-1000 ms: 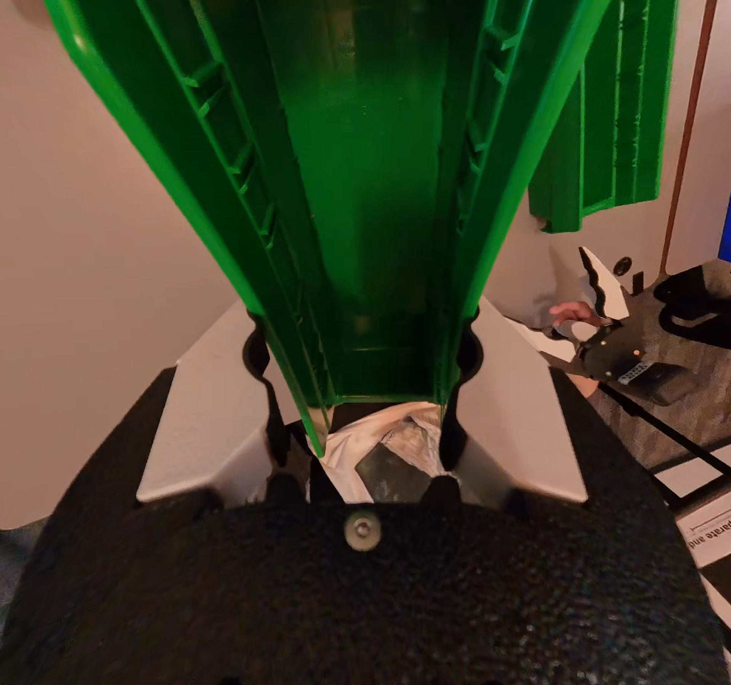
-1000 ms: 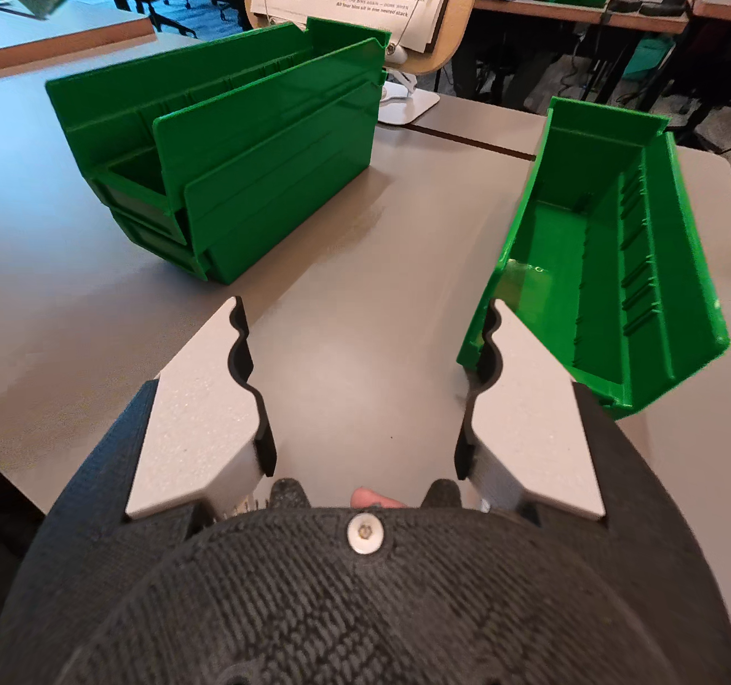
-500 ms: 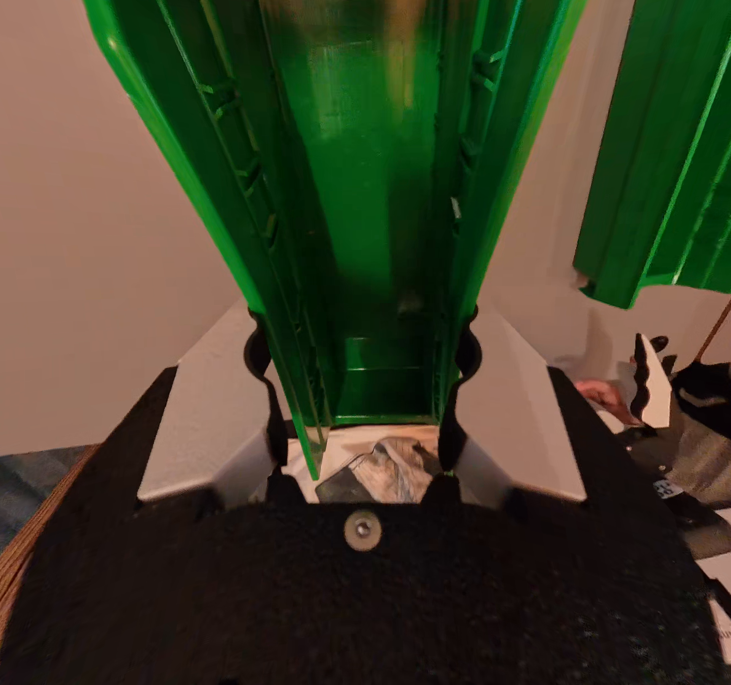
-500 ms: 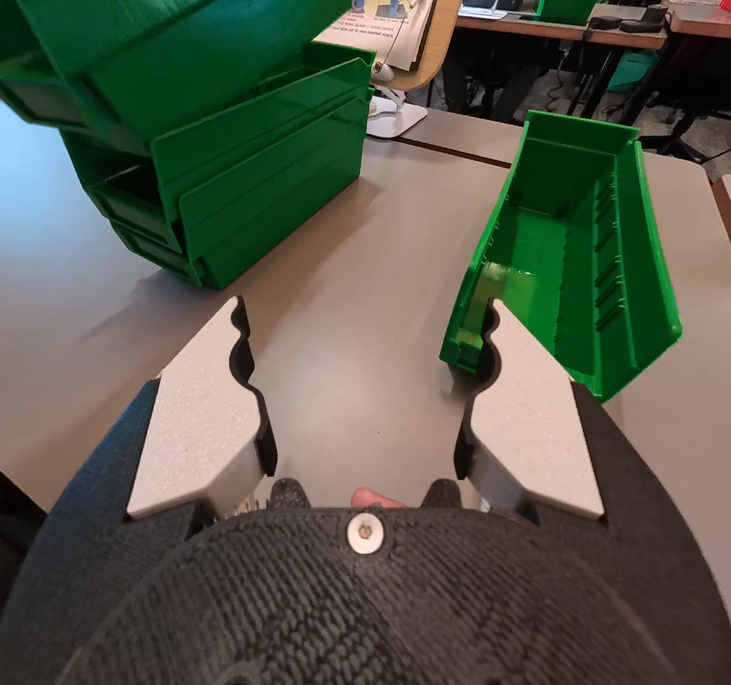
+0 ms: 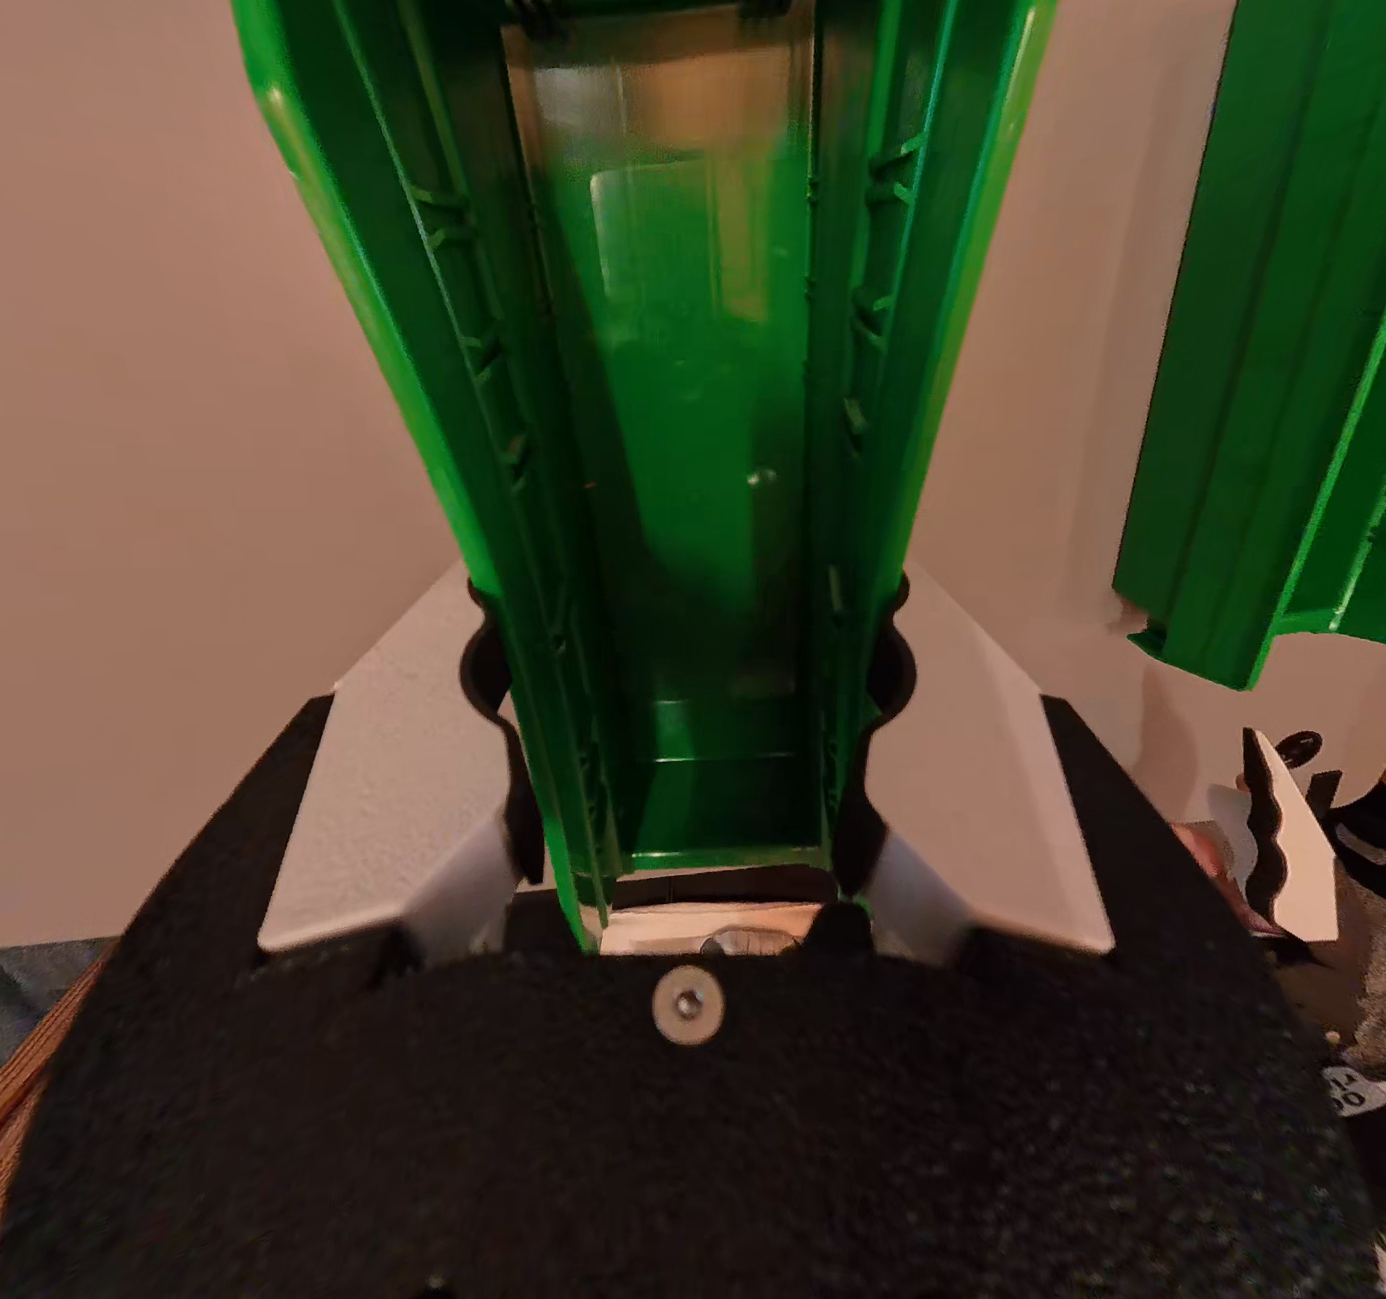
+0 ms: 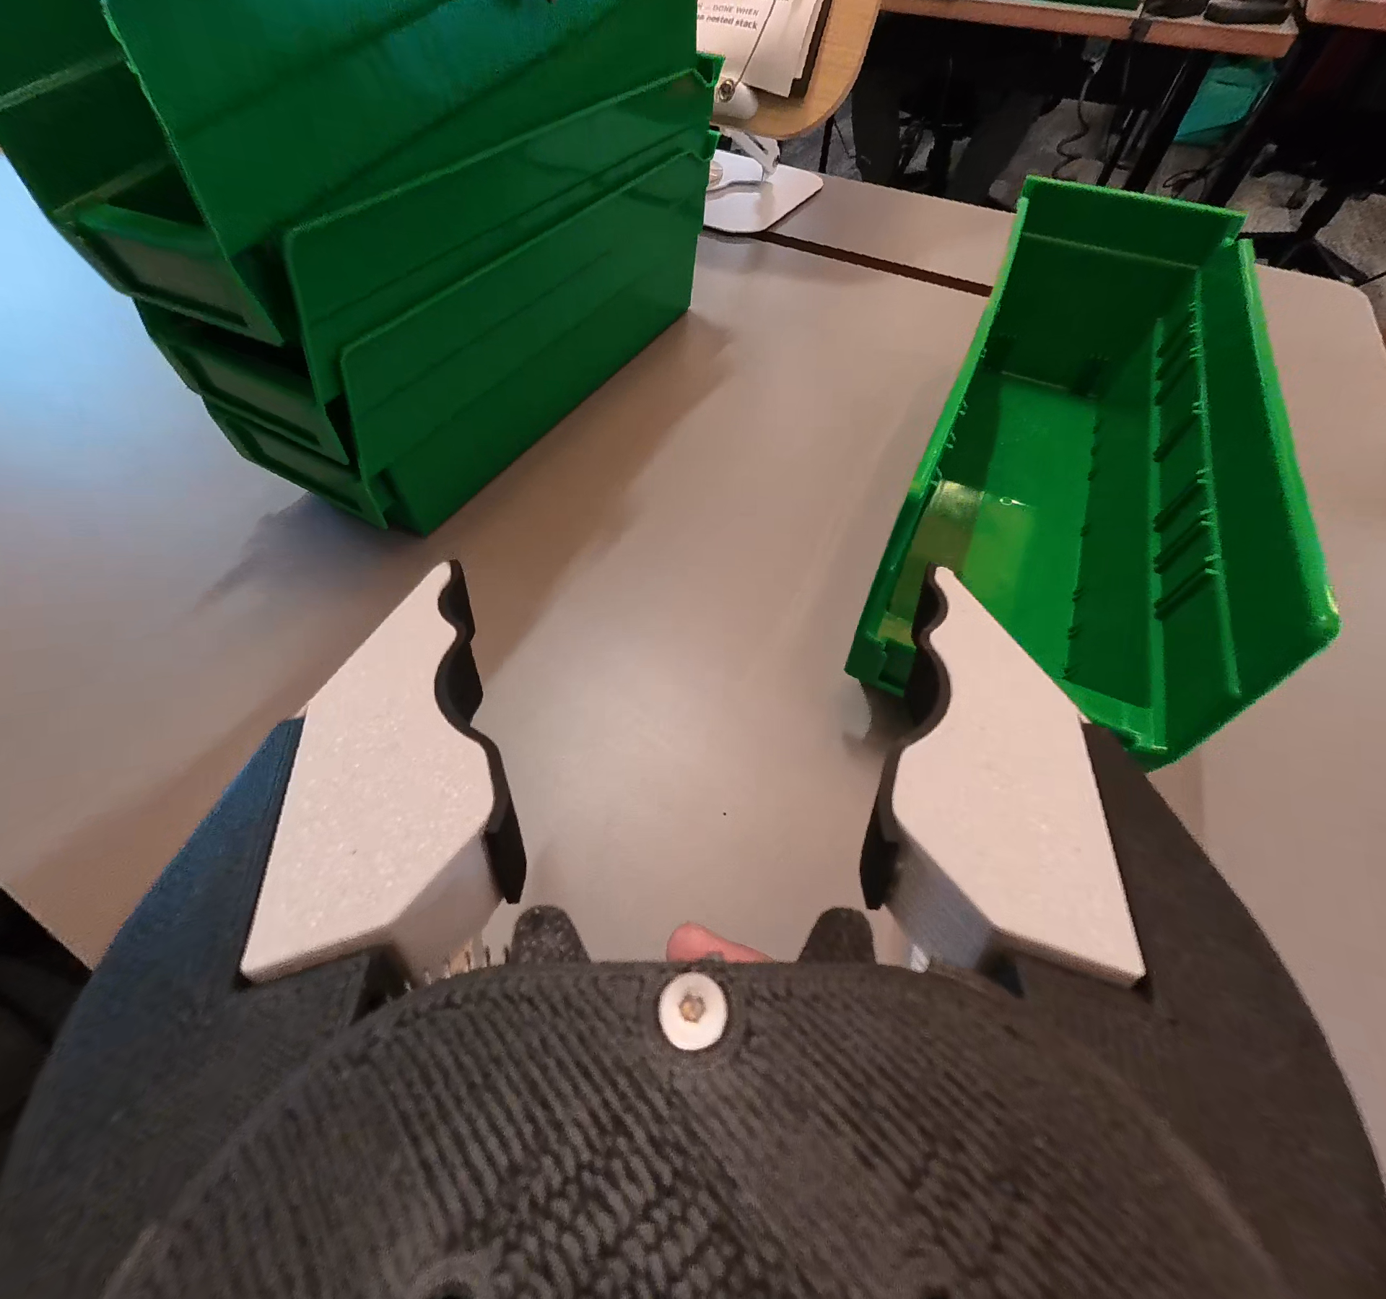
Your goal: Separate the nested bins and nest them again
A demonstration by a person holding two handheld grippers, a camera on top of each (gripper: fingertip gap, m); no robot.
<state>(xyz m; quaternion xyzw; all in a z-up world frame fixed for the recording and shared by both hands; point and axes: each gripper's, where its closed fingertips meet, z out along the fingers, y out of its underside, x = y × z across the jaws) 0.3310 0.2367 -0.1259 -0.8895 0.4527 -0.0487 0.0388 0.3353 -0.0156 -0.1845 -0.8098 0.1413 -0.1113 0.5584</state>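
Risk here is the carried bin [image 5: 697,363] catching a rim and jamming crooked on the stack [image 6: 480,333], since it comes in tilted. The left gripper [image 5: 686,723] is clamped across its walls, above the stack at far left. The right gripper [image 6: 694,670] hangs wide open, empty, just beside the loose bin [image 6: 1110,483] on the table [image 6: 675,513]

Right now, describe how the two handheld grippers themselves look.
Both match. The left gripper and right gripper each have a rough-textured black body with a silver screw in the middle. Each carries two pale grey wedge-shaped fingers with wavy black inner pads. No cables show.
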